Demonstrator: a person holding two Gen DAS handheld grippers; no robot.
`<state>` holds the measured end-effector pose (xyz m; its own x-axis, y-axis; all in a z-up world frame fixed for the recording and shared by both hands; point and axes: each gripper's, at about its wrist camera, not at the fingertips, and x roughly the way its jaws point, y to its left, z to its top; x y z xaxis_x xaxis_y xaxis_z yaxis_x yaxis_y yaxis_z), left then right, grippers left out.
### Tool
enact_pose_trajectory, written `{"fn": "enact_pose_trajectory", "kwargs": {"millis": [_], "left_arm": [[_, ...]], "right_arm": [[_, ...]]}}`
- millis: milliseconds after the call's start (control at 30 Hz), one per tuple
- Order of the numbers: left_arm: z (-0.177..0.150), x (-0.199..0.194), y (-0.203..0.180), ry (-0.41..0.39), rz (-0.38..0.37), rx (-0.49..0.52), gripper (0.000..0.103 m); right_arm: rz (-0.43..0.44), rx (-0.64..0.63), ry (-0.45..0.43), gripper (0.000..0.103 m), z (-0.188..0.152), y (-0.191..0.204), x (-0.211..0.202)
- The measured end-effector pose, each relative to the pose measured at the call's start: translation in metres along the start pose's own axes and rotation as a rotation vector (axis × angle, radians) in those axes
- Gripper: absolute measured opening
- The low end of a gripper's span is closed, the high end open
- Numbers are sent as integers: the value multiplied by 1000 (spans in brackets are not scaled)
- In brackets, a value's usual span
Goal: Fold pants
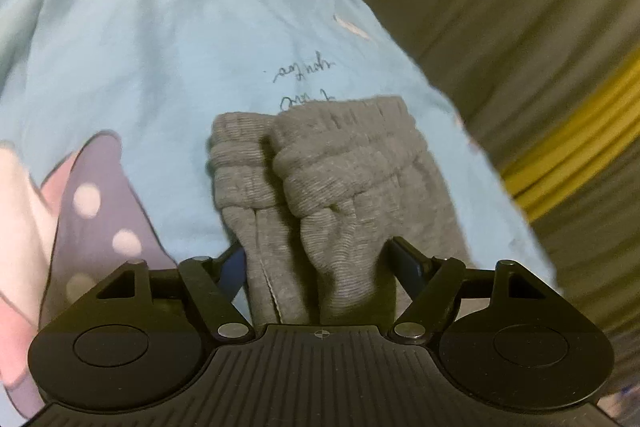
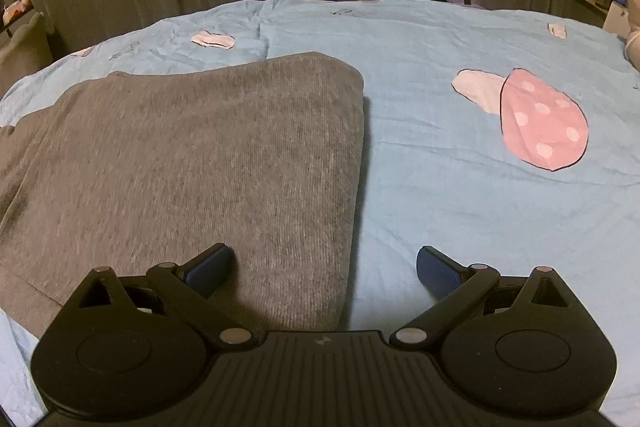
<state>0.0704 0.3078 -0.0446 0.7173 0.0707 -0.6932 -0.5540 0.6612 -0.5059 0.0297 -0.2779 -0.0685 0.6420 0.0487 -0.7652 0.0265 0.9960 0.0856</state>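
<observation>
Grey pants (image 2: 192, 163) cover blue mushroom-print bedspread (image 2: 440, 187).

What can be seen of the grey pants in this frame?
The grey pants are a ribbed, soft knit that looks like sweatpant fabric. In the right wrist view they lie folded flat on the light blue bedspread, with a smooth rounded fold edge at the right. The right gripper hovers open over that edge, not clamping. In the left wrist view the left gripper is shut on a bunched part with gathered ribbed bands, lifted above the bedspread.
</observation>
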Motion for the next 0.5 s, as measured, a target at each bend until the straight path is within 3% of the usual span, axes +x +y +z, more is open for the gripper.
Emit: {"fn": "enact_pose_trajectory", "kwargs": {"millis": [67, 167, 267, 333, 500], "left_arm": [[0, 5, -8, 6, 45, 52, 59], [5, -1, -12, -7, 52, 57, 34], [7, -16, -17, -47, 26, 29, 26], [5, -29, -30, -92, 15, 70, 24], [-10, -78, -98, -226, -58, 343, 19]], "right_arm": [[1, 2, 0, 99, 0, 0, 1], [2, 1, -1, 99, 1, 0, 1], [6, 8, -4, 99, 0, -1, 0], [12, 16, -6, 99, 0, -3, 0], [26, 39, -5, 99, 1, -7, -3]]}}
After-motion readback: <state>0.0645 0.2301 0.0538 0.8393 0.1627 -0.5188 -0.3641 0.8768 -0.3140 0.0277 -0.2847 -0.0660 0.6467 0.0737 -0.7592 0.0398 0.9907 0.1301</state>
